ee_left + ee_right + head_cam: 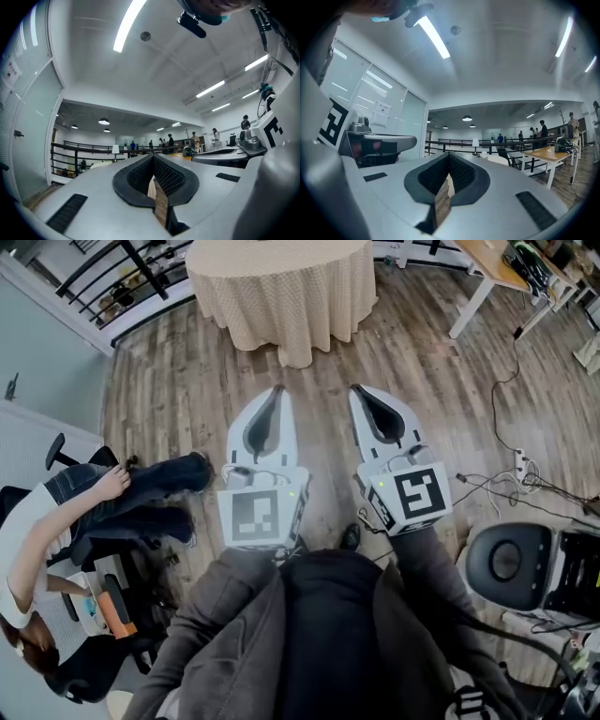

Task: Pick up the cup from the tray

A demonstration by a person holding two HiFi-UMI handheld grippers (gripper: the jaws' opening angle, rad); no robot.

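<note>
Your left gripper (277, 392) and right gripper (357, 390) are pale grey with black mesh-textured pads. The cube (258, 517) on each carries black-and-white squares. The cloth (281, 296) is cream, finely speckled, and the floor (178, 381) is grey-brown wood planks.

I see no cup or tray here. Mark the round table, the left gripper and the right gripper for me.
round table (281, 296), head view, on its draped cloth.
left gripper (277, 390), head view, at its closed jaw tips.
right gripper (355, 390), head view, at its closed jaw tips.
</note>
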